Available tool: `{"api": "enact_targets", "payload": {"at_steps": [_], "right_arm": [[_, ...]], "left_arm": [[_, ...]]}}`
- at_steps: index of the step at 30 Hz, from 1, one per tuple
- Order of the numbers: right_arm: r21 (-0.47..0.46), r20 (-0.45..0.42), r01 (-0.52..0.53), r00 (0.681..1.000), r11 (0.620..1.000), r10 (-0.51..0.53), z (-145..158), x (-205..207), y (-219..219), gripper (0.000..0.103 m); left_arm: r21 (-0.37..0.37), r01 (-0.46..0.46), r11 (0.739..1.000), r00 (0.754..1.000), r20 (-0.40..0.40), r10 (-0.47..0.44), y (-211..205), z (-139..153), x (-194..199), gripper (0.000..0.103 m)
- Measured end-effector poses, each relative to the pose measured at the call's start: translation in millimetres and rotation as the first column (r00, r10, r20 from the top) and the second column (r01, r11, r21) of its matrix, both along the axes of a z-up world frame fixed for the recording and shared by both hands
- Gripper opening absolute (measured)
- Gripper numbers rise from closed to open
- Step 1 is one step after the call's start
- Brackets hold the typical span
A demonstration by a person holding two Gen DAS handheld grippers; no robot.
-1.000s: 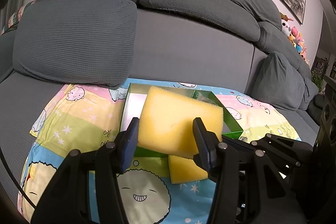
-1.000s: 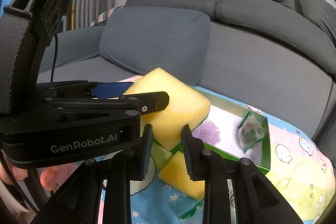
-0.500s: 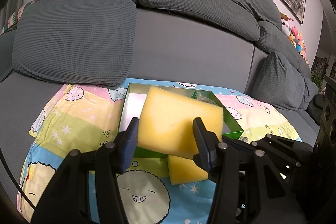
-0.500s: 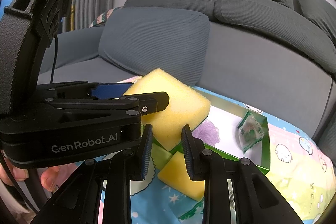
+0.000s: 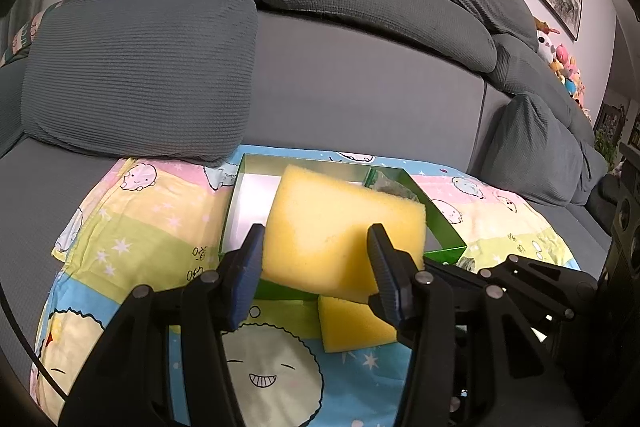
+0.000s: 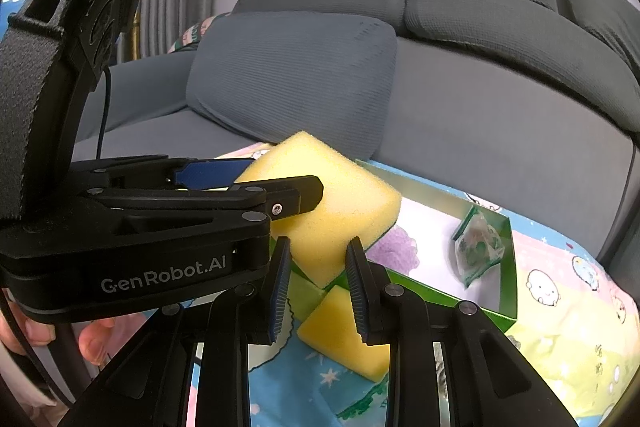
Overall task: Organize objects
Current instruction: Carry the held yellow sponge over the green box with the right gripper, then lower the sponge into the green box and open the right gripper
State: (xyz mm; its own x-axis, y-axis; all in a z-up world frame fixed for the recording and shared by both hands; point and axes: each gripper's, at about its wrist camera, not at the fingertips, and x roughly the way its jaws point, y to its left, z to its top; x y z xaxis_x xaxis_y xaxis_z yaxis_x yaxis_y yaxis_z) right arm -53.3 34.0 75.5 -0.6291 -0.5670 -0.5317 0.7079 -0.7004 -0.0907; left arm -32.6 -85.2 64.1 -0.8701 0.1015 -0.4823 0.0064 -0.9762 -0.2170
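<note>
Nothing shifting since earlier frames: left gripper [image 5: 316,251] still pinching big yellow sponge [image 5: 344,227], holding it raised over near edge of green box [image 5: 440,223]. Box lying straight ahead of fingers, so left gripper nearer. Right gripper [image 6: 316,283] empty, fingers narrowly parted, hovering above smaller sponge [image 6: 340,331] lying on cartoon blanket [image 5: 132,227].

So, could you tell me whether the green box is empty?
Not empty: the green box holds a small packet in its far corner.
</note>
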Motion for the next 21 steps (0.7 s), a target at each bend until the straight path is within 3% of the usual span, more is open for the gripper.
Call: {"api": "enact_targets", "payload": {"at_steps": [10,21], "right_arm": [[-0.003,0.012,0.023,1.0,1.0,-0.023,-1.1,-6.7,2.8,0.029],[0.002,0.044,0.081,0.996,0.997,-0.081,-0.9,-44.2,18.4,0.029]], "left_arm": [[0.013,0.018,1.0,1.0,0.012,-0.018,5.1,-3.7,-15.8,0.05],[0.045,0.057,0.997,0.998,0.029,-0.058,18.4,-6.1,-56.2,0.051]]}}
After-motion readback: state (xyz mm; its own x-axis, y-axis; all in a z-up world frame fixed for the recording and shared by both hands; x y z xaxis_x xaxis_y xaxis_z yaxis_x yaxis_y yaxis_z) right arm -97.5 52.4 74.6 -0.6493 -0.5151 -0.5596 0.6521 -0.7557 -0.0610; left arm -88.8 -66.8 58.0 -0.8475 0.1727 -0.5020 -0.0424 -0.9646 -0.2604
